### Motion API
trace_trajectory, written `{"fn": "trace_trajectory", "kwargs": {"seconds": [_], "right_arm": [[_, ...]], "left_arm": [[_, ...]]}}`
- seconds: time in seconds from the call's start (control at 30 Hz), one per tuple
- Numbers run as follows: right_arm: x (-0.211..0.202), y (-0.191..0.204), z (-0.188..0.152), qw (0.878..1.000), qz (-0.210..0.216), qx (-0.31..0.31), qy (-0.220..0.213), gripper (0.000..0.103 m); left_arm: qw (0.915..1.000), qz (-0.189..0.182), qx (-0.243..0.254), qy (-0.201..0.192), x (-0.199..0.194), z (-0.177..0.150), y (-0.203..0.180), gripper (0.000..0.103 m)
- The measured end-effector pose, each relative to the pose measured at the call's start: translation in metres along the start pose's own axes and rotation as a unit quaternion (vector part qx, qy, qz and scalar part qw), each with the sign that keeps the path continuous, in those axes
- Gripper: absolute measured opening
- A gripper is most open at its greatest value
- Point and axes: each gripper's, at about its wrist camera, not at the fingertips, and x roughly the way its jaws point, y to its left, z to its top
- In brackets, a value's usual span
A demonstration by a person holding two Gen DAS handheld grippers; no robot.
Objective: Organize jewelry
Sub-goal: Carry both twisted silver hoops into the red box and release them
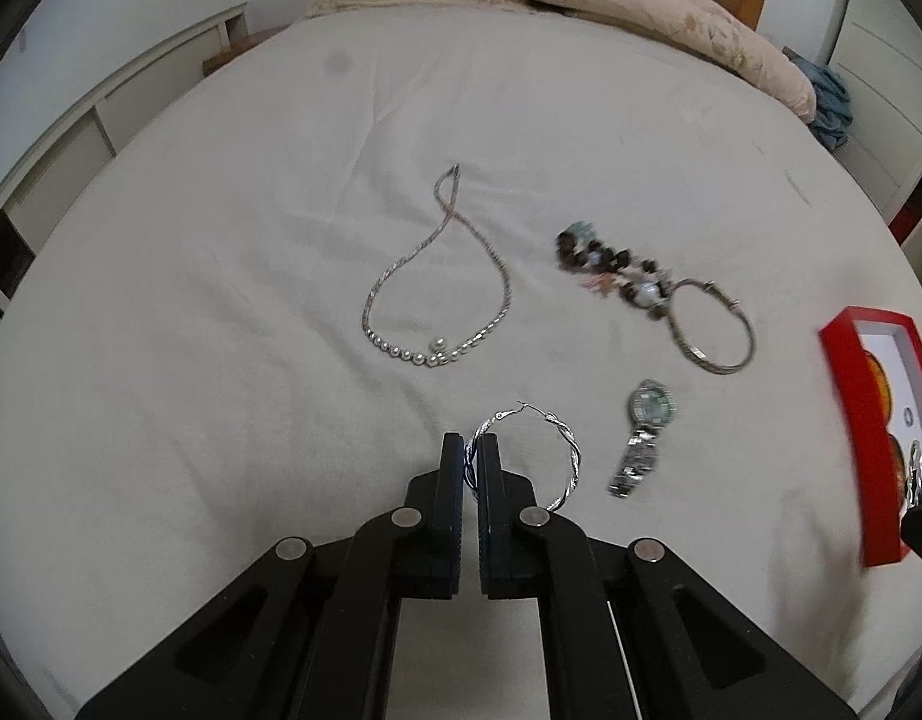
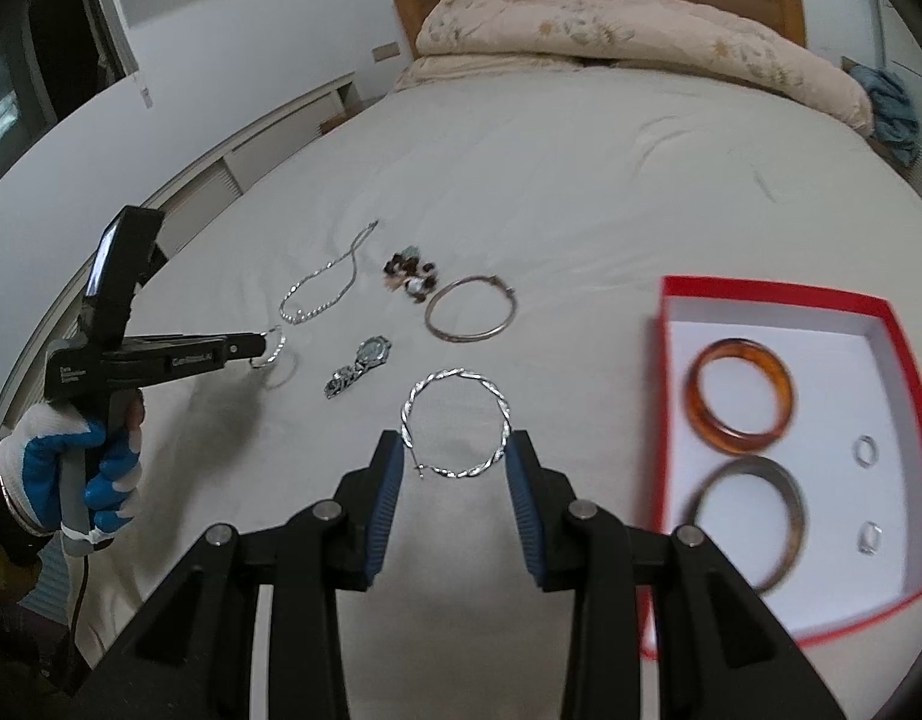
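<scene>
Two bangles (image 2: 741, 395), two rings (image 2: 865, 450) inside red box (image 2: 772, 293).

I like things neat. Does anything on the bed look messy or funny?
Yes. The bead bracelet lies in a bunched heap against the bangle, and the necklace is twisted into a crossed loop. The watch lies flat and looks fine.

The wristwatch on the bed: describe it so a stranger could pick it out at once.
Start at the red box on the white bed sheet and look left, past the twisted hoop earring. The wristwatch lies flat just below the thin plain bangle. It alone has a round dial on a metal link band.
</scene>
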Motion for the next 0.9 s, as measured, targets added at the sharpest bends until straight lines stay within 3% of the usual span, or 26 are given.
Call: {"fn": "trace_trajectory", "kwargs": {"seconds": [0.27,0.47,0.77,0.9], "right_arm": [[-0.046,-0.022,-0.008,0.999,-0.024,0.024,-0.028,0.033],[-0.065,-0.059,-0.016,0.997,-0.055,0.044,-0.033,0.033],[-0.068,-0.143,-0.032,0.99,-0.114,0.085,-0.002,0.033],[-0.058,-0.171,-0.039,0.987,-0.129,0.097,0.023,0.033]], "left_arm": [[0.9993,-0.016,0.019,-0.028,-0.034,0.007,-0.027,0.004],[0.9958,-0.06,0.056,-0.039,-0.05,0.007,-0.082,0.004],[0.9767,-0.158,0.144,-0.02,-0.043,-0.002,-0.204,0.004],[0.9672,-0.171,0.187,0.001,-0.026,-0.013,-0.257,0.004]]}}
